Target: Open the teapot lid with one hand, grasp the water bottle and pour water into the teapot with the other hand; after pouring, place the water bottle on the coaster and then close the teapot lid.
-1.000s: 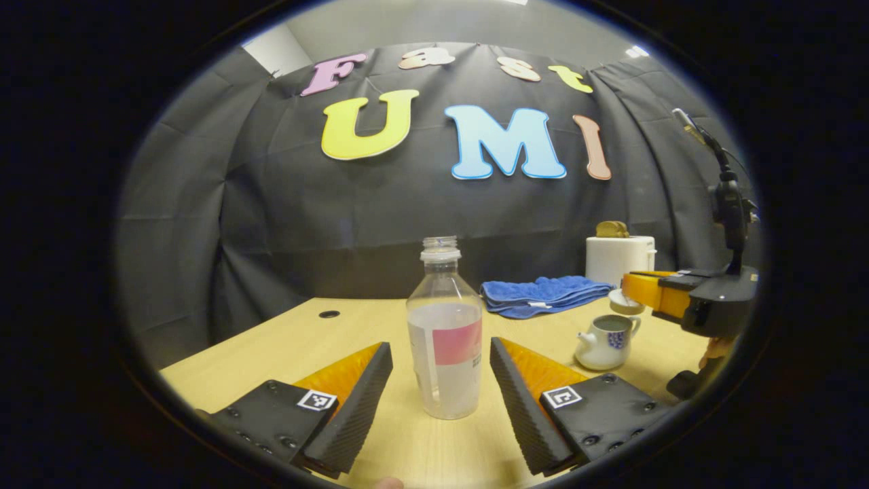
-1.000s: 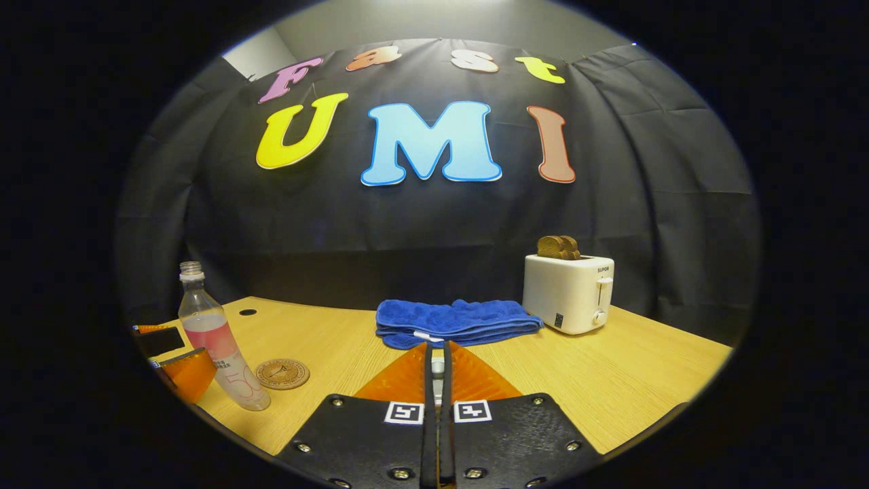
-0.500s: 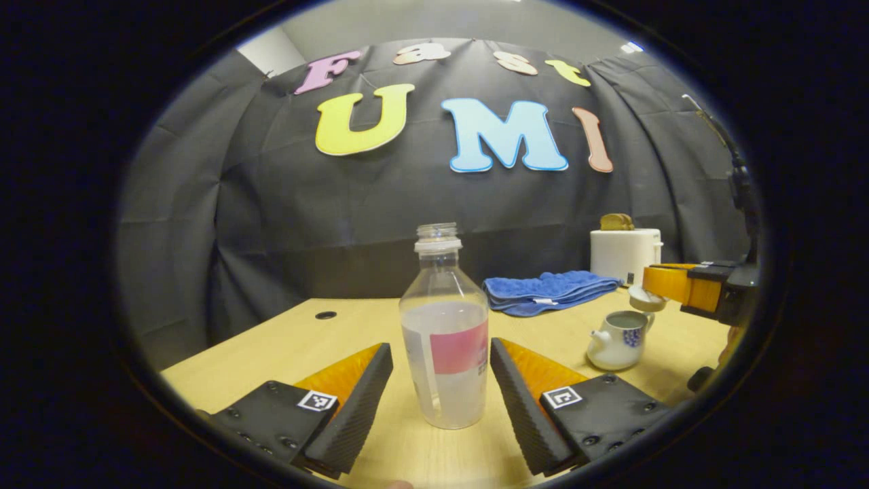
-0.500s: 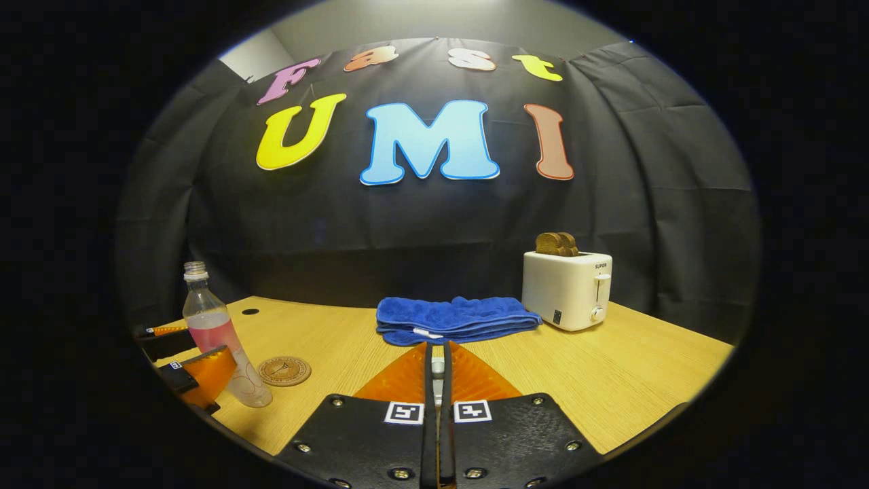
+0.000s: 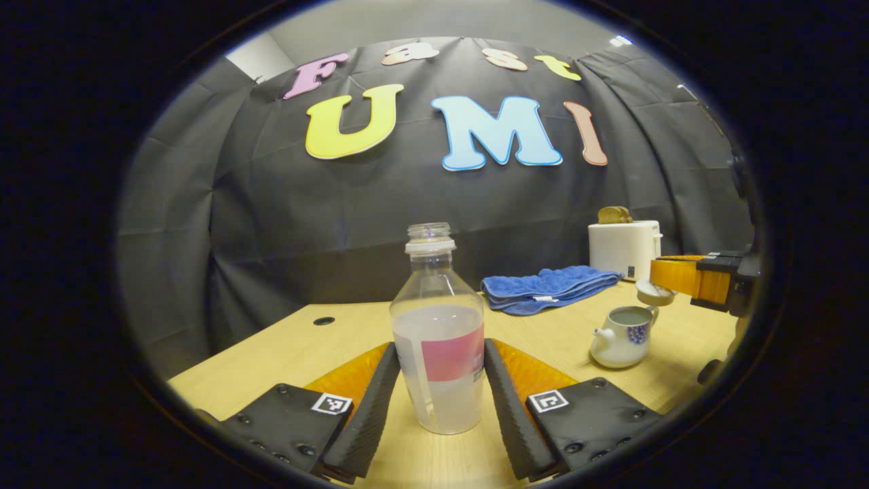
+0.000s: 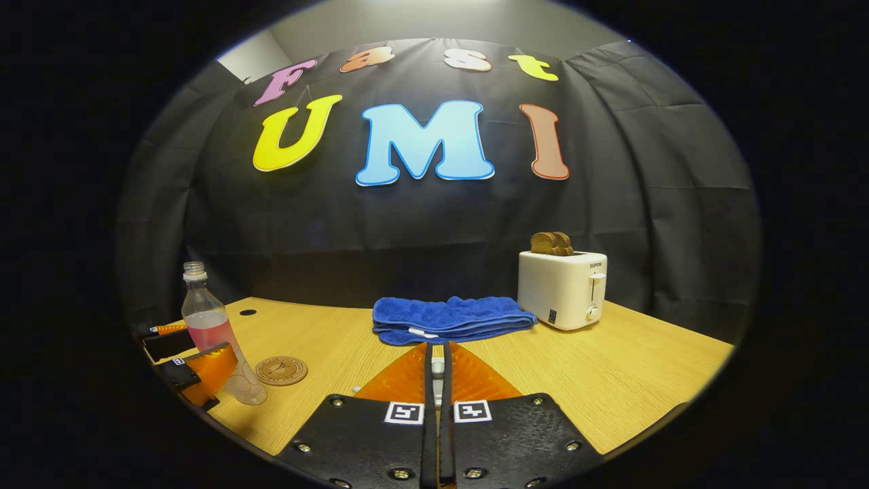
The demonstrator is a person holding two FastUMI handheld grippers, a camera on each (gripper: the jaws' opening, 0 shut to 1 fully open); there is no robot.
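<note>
The water bottle [image 5: 439, 339] stands upright on the table [image 5: 299, 346] between the left gripper [image 5: 439, 390] fingers, which touch both sides. The open teapot [image 5: 621, 336] sits to its right (lid [image 5: 653, 292] pinched aloft by the right gripper [image 5: 669, 277]), so that is the pouring direction.

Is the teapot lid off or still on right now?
Off. In the left gripper view the teapot stands open-mouthed, and the right tool holds the lid above and beside it.

Capless water bottle [image 5: 439, 339] upright – teapot [image 5: 621, 336] open, coaster [image 6: 281, 371] bare.
</note>
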